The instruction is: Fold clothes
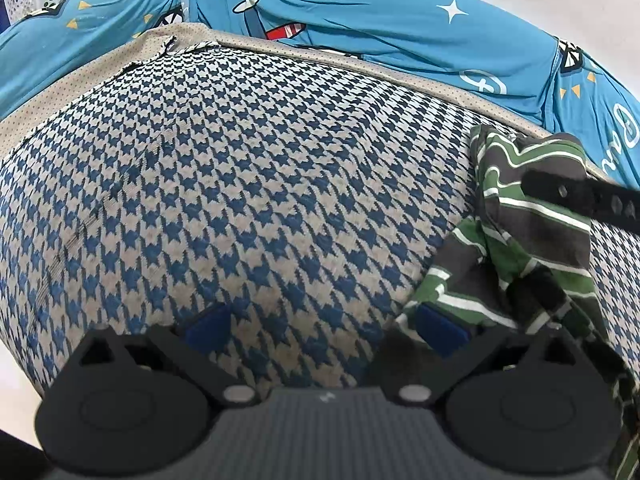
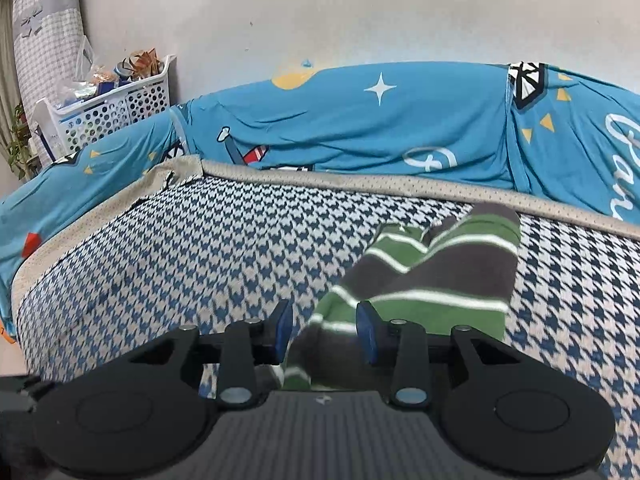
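Right claw (image 2: 324, 330) is sitting low-centre of its own view w/ jaws partly apart and the blue pads (image 2: 283, 326) not pressing on anything — the striped garment (image 2: 436, 276) is lying between and beyond them, loose. Green, dark grey and thin white stripes, bunched up, running from the pads toward the centre-right of the frame. It is resting on a houndstooth sofa seat (image 2: 200, 248), blue-and-cream pattern w/ a beige dotted border along the back edge.

Left claw (image 1: 328, 328) is showing at the bottom of its view, jaws standing wide apart, nothing between them but bare seat fabric (image 1: 240, 184). Its right-hand pad (image 1: 440, 326) is lying just beside or on the lower edge of the same garment (image 1: 532, 216), which is filling the right side of that frame; can't tell if the pad is touching. One black finger of the right claw (image 1: 580, 196) is reaching in from the right edge over the cloth.

Behind the seat, a turquoise cover (image 2: 380, 128) w/ stars, triangles and white script is draping the sofa back and arm. Upper left of the right-wrist view — a white perforated basket (image 2: 116, 108) w/ assorted stuff in it, against a pale wall (image 2: 320, 12).
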A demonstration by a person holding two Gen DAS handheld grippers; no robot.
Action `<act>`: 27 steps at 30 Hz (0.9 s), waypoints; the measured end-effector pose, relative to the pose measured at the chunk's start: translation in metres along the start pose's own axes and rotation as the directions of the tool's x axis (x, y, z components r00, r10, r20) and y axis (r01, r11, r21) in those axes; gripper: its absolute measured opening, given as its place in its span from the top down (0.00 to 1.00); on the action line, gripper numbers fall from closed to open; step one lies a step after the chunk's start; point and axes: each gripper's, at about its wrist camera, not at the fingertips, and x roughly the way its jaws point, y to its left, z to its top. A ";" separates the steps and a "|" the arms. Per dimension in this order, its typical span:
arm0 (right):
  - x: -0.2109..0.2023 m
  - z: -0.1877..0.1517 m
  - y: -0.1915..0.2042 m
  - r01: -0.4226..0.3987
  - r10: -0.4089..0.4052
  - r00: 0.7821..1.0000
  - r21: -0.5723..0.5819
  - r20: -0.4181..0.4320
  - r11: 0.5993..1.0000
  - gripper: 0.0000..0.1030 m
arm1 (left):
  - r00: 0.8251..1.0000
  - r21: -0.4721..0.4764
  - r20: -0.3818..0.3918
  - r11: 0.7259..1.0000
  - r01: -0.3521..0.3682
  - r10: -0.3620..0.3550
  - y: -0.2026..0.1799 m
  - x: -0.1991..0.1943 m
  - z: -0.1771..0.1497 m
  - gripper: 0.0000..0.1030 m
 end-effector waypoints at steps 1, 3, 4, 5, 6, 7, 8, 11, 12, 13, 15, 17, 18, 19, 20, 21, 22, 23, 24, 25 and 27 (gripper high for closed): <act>0.003 0.002 -0.001 -0.001 0.001 1.000 0.005 0.002 1.000 0.65 | 1.000 -0.004 0.000 1.000 0.001 -0.001 0.000 0.000 0.000 0.00; 0.010 0.008 -0.004 0.003 -0.003 1.000 0.016 0.004 1.000 0.65 | 1.000 -0.012 0.000 1.000 0.002 -0.002 0.002 0.000 0.001 0.00; 0.015 0.011 -0.005 0.007 -0.007 1.000 0.019 0.005 1.000 0.65 | 1.000 -0.014 0.000 1.000 0.001 -0.001 0.003 0.000 0.001 0.00; 0.019 0.013 -0.006 0.012 -0.012 1.000 0.019 0.007 1.000 0.65 | 1.000 -0.016 0.000 1.000 -0.001 0.001 0.003 0.000 0.001 0.00; 0.023 0.015 -0.006 0.018 -0.018 1.000 0.018 0.007 1.000 0.65 | 1.000 -0.018 0.000 1.000 -0.003 0.003 0.003 0.001 0.002 0.00; 0.028 0.016 -0.007 0.024 -0.024 1.000 0.016 0.005 1.000 0.65 | 1.000 -0.021 0.001 1.000 -0.004 0.004 0.004 0.001 0.002 0.00; 0.032 0.018 -0.008 0.030 -0.030 1.000 0.015 0.004 0.999 0.65 | 1.000 -0.024 0.002 1.000 -0.005 0.005 0.004 0.001 0.002 0.00; 0.046 0.021 -0.011 0.052 -0.052 0.999 0.014 -0.004 0.999 0.65 | 1.000 -0.028 0.002 1.000 -0.008 0.008 0.005 0.003 0.003 0.00; 0.050 0.022 -0.012 0.061 -0.061 0.998 0.015 -0.009 0.998 0.65 | 1.000 -0.028 0.003 1.000 -0.010 0.010 0.004 0.003 0.003 0.00; 0.054 0.022 -0.013 0.071 -0.070 0.997 0.016 -0.013 0.997 0.65 | 1.000 -0.027 0.004 1.000 -0.012 0.012 0.004 0.004 0.003 0.00; 0.062 0.022 -0.016 0.085 -0.084 0.996 0.020 -0.026 0.996 0.65 | 1.000 -0.022 0.004 1.000 -0.017 0.017 0.003 0.005 0.004 0.00; 0.069 0.022 -0.018 0.106 -0.105 0.994 0.023 -0.044 0.994 0.65 | 1.000 -0.016 0.004 1.000 -0.021 0.021 0.002 0.006 0.005 0.00; 0.072 0.021 -0.019 0.113 -0.112 0.992 0.024 -0.050 0.993 0.65 | 1.000 -0.012 0.004 1.000 -0.022 0.022 0.001 0.007 0.005 0.00; 0.074 0.021 -0.020 0.118 -0.117 0.992 0.023 -0.053 0.993 0.66 | 1.000 -0.010 0.005 1.000 -0.023 0.023 0.000 0.007 0.005 0.00; 0.077 0.020 -0.022 0.123 -0.122 0.991 0.023 -0.054 0.992 0.68 | 1.000 -0.008 0.005 1.000 -0.025 0.025 0.000 0.008 0.005 0.00; 0.078 0.020 -0.023 0.127 -0.126 0.991 0.026 -0.054 0.992 0.73 | 1.000 -0.006 0.005 1.000 -0.026 0.026 0.000 0.008 0.005 0.00; 0.080 0.020 -0.025 0.131 -0.129 0.990 0.032 -0.053 0.991 0.75 | 1.000 -0.004 0.005 1.000 -0.028 0.028 -0.001 0.008 0.005 0.00; 0.081 0.020 -0.026 0.134 -0.132 0.990 0.038 -0.053 0.990 0.79 | 1.000 -0.003 0.004 1.000 -0.031 0.031 -0.002 0.009 0.006 0.00; 0.081 0.019 -0.028 0.135 -0.133 0.990 0.046 -0.050 0.990 0.83 | 1.000 -0.002 0.004 1.000 -0.031 0.031 -0.002 0.009 0.006 0.00; 0.081 0.019 -0.030 0.134 -0.132 0.990 0.054 -0.046 0.989 0.86 | 1.000 -0.001 0.004 1.000 -0.030 0.030 -0.002 0.009 0.006 0.00; 0.079 0.020 -0.032 0.130 -0.128 0.991 0.068 -0.030 0.989 0.91 | 1.000 0.001 0.005 1.000 -0.026 0.026 -0.003 0.009 0.006 0.00</act>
